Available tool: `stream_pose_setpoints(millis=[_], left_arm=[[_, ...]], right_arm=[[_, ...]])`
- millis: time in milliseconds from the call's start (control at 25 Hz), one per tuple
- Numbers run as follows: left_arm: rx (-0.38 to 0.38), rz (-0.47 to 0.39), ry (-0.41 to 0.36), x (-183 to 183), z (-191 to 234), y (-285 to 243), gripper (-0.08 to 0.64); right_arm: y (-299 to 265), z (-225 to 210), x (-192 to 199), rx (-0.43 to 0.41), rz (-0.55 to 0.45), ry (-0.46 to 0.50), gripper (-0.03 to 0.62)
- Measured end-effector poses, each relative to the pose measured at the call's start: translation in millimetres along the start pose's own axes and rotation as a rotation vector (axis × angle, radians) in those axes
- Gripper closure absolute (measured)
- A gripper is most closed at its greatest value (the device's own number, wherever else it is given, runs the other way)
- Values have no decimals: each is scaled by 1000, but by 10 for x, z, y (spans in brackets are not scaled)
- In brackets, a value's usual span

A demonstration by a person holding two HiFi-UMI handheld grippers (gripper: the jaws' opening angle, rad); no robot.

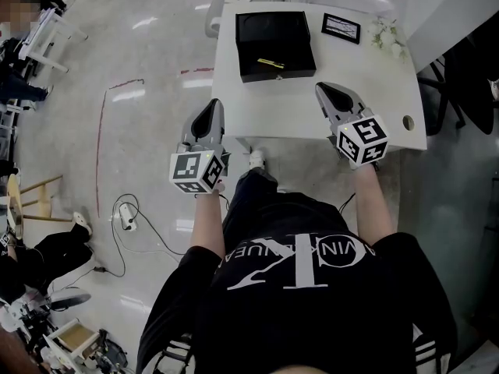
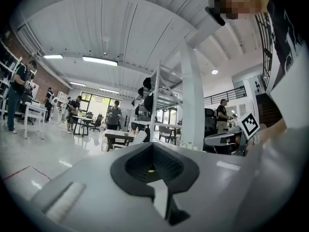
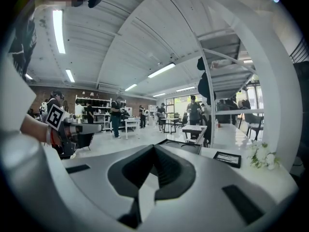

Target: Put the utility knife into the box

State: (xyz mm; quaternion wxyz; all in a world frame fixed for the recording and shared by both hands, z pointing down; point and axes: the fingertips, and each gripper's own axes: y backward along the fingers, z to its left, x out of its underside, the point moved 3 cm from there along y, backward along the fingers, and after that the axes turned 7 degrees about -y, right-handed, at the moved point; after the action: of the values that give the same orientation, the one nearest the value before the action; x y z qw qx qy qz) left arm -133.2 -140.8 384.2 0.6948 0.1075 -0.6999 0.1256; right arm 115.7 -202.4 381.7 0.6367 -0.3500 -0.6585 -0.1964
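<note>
A small yellow utility knife (image 1: 271, 63) lies in the open black box (image 1: 276, 45), near its front wall, on the white table (image 1: 390, 92). My left gripper (image 1: 210, 109) is shut and holds nothing; it hangs at the table's front left corner, short of the box. My right gripper (image 1: 329, 92) is also shut and holds nothing, over the table's front right part, just right of the box. In the left gripper view the jaws (image 2: 153, 151) are pressed together. The right gripper (image 3: 155, 153) looks past its shut jaws at the box (image 3: 186, 146).
A black framed card (image 1: 341, 27) and a sprig of white flowers (image 1: 387, 33) lie at the table's far right. A round hole (image 1: 408, 121) is near the front right corner. Cables (image 1: 129, 220) lie on the floor to the left. People and tables stand in the background.
</note>
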Motion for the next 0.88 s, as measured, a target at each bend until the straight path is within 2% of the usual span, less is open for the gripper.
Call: stream_pose_setpoints(millis=[880], left_arm=[[-10, 0, 0, 2, 4, 38, 549]], right_arm=[[50, 7, -36, 22, -30, 12, 578]])
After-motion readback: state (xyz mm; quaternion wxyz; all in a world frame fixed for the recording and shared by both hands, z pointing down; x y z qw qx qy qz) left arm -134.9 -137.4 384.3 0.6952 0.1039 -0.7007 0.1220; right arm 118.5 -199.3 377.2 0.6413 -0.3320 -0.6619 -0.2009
